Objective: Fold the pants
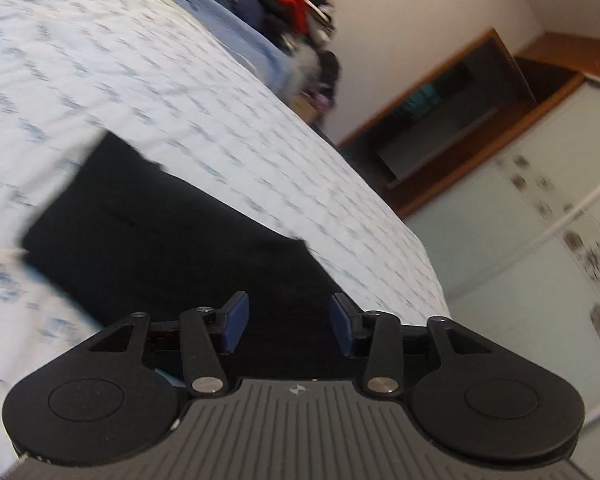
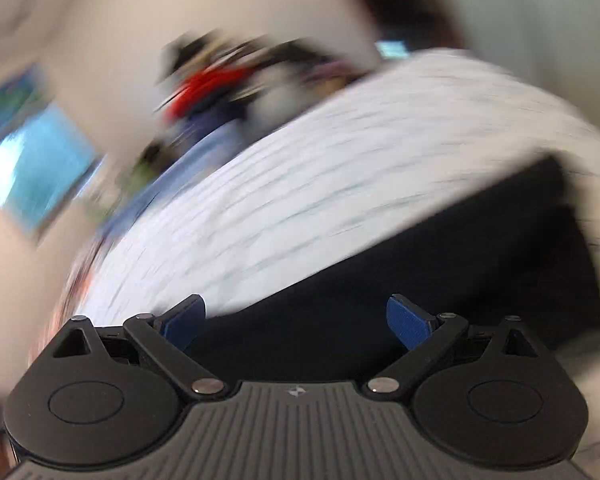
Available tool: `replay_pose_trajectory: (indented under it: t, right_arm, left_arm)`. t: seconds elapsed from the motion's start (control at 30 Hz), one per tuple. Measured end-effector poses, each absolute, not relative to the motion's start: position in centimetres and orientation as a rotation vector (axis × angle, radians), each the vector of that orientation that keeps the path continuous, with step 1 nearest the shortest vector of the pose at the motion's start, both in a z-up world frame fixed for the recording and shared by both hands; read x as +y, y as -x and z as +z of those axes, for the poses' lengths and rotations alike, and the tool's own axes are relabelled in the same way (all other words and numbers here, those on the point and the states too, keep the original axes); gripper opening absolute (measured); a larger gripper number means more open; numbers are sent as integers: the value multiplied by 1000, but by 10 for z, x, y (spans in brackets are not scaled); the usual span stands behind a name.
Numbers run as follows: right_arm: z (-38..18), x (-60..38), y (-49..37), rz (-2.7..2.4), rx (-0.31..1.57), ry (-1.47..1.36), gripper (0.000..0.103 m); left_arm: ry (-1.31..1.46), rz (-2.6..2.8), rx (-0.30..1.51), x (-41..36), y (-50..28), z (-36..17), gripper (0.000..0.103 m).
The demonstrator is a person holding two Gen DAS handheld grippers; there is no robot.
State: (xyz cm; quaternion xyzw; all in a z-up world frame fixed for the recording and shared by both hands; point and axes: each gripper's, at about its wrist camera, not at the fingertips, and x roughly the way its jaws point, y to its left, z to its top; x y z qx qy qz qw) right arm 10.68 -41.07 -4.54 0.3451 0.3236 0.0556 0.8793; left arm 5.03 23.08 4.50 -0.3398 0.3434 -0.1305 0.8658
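A: Left gripper (image 1: 289, 326): jaws partway apart, nothing between the blue pads (image 1: 236, 322). The dark fabric seen in the gap lies beyond and below them, not pinched.

B: Pants location?

A: Black pants (image 1: 172, 236) lie flat on the patterned bedsheet (image 1: 148, 80). In the left wrist view they start right past the fingertips at 12 o'clock and run off toward 10 o'clock. Long axis goes lower right to upper left, far end squared off at about 10 o'clock.

B: Right side?

A: Right gripper (image 2: 296, 322): jaws wide, nothing between them. That frame is heavily smeared. Pants (image 2: 440, 264) fill the ground past the tips from 12 round to 2 o'clock, bedsheet (image 2: 340, 152) behind.

B: Which one is nearer?

A: Can't tell; in each view the cloth begins just past the tips. My read: both are clear of the cloth, so the next grab needs a fresh approach to an edge, and the left has the cleaner line along the long axis.

B: Background?

A: Clothes pile (image 1: 288, 8) at 12 beyond the bed, wardrobe (image 1: 540, 208) at 3.
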Motion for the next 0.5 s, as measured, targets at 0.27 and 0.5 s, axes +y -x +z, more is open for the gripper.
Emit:
replay_pose_trajectory:
  t: [0.27,0.5]
  right_arm:
    - [-80,-509,-77,-46,647,-896,94]
    - [-85,-539,-98,62,646,-821,91]
  left_arm:
    - [634,-412,884,139,-77,24,52]
    - [609,-427,948,105,-100,12,64]
